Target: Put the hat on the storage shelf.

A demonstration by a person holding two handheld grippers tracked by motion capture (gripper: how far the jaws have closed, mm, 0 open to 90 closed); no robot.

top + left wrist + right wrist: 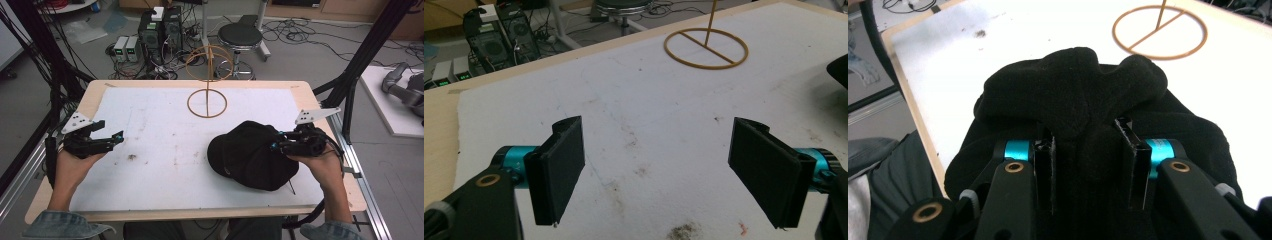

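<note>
On my left, the left gripper (107,140) sits idle in its hand over the bare white mat (150,125), fingers (559,170) standing wide apart with nothing between them; in the left gripper view I see only the stained mat between the two pads. Moving toward the middle, the wooden hat stand (207,80) waits at the far side of the tabletop (95,92), its ring base flat on the mat, a thin upright post rising from it to a hoop on top, and nothing hangs on it. To the right of centre lies the black hat (247,155), a soft fleece-like thing, near my edge of the tabletop and well apart from the stand. The right gripper (276,145) has it: in the right gripper view the fingers (1045,165) are clamped on a bunched fold of the fabric, which bulges up between and beyond them. From above I cannot tell whether the hat is clear of the mat or resting on it. As I judge it, the grasp is made, and what is left is the carry across to the stand and settling the hat over its top hoop; the left gripper has no part in it so far.
</note>
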